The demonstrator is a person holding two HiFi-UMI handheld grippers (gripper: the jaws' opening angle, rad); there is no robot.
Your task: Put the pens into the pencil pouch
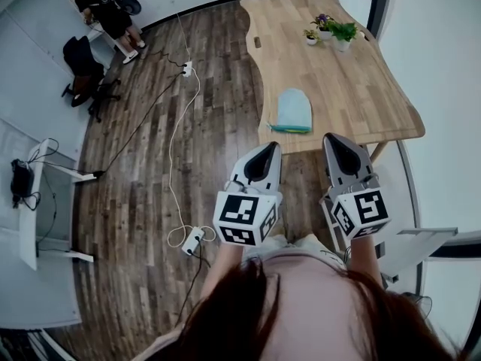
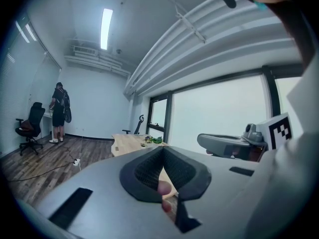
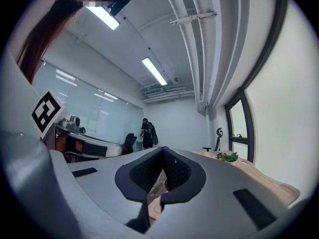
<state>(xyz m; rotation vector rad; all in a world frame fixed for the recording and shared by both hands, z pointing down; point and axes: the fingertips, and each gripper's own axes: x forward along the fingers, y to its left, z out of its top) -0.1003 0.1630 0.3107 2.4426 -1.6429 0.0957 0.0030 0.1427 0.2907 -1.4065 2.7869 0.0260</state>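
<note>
Left gripper (image 1: 267, 153): jaws pressed together, empty, just short of the table (image 1: 361, 89)
Right gripper (image 1: 334, 143): jaws pressed together, empty, tip at the table's near edge
Pouch (image 1: 293, 108): flat on the table near that edge
Pen (image 1: 290, 128): teal, against the pouch's near side

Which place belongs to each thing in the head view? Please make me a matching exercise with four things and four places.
Things:
1. pencil pouch
2. potted plants
3. power strip
4. black office chair

Places:
A. on the floor, at the end of a white cable
B. at the far end of the table
C. at the near edge of the table
D. close to the standing person, far left

Pairs: 1-C, 2-B, 3-A, 4-D
</note>
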